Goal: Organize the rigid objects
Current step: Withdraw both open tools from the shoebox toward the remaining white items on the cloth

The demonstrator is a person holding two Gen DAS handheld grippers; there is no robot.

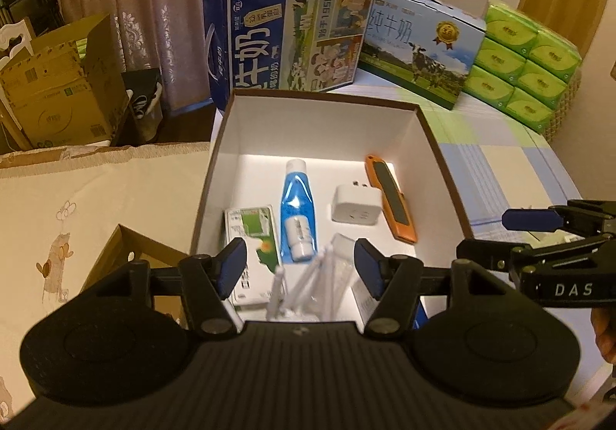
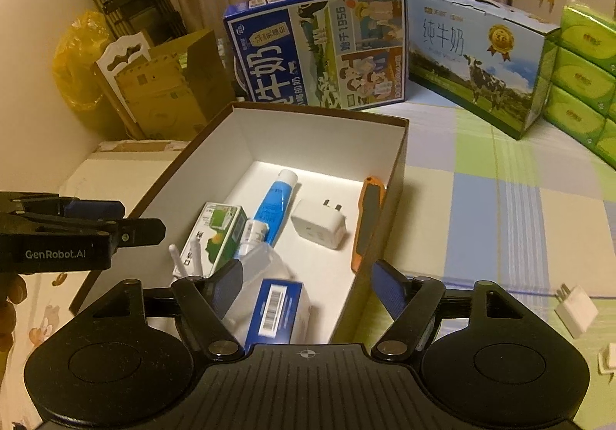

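Observation:
An open white-lined box [image 1: 435, 137] [image 2: 400, 168] holds a blue tube [image 1: 295, 199] [image 2: 274, 207], a white plug adapter [image 1: 355, 205] [image 2: 319, 228], an orange utility knife [image 1: 392, 195] [image 2: 367, 222], a green-and-white carton [image 1: 256, 241] [image 2: 215, 233], a small blue box [image 2: 279, 310] and a clear container with white sticks [image 1: 308, 281] [image 2: 258, 264]. My left gripper [image 1: 300, 268] is open above the box's near end, over the sticks. My right gripper [image 2: 308, 285] is open over the near right corner.
Two milk cartons [image 1: 288, 37] [image 2: 473, 56] and green tissue packs [image 1: 523, 60] stand behind the box. Cardboard boxes [image 1: 57, 91] sit at the left. A white plug [image 2: 575, 308] and another white piece [image 2: 608, 356] lie on the checked cloth at right.

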